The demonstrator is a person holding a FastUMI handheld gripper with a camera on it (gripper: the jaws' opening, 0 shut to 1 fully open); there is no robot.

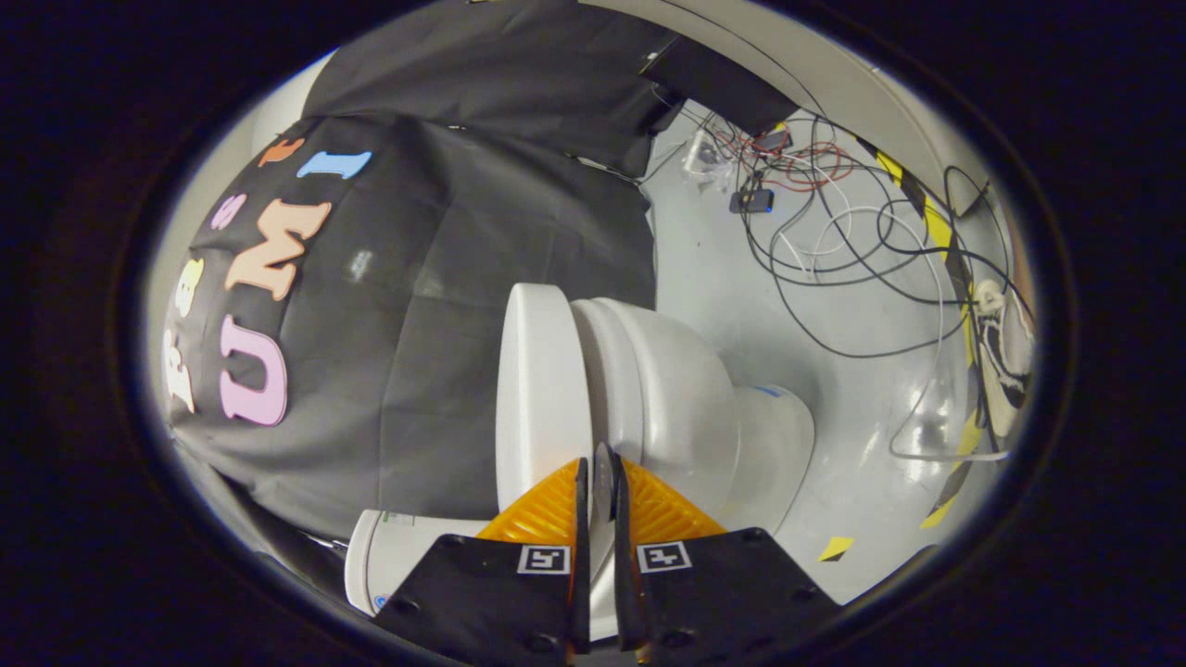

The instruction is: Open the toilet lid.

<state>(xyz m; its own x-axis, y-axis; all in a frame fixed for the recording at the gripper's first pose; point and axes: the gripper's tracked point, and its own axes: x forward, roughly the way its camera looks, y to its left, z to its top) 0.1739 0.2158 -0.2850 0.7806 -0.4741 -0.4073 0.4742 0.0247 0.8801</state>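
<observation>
At the far left hangs the booth's black cloth wall (pixel 445 306), draped down behind the toilet. Just ahead of the tool (pixel 598 482) stands the white toilet lid (pixel 542 389), seen edge-on, with the toilet bowl (pixel 676 398) touching it on the right and the pedestal base (pixel 774 435) further right. The tool's two fingers are drawn close together, a narrow gap between them, their tips at the seam where lid meets bowl; whether they press on the lid's edge I cannot tell. A white cylindrical part (pixel 389 556) lies near, left of the fingers. To the right spreads the grey floor (pixel 723 296), with tangled black cables (pixel 834 269) far off and yellow-black tape (pixel 936 227) beyond.
</observation>
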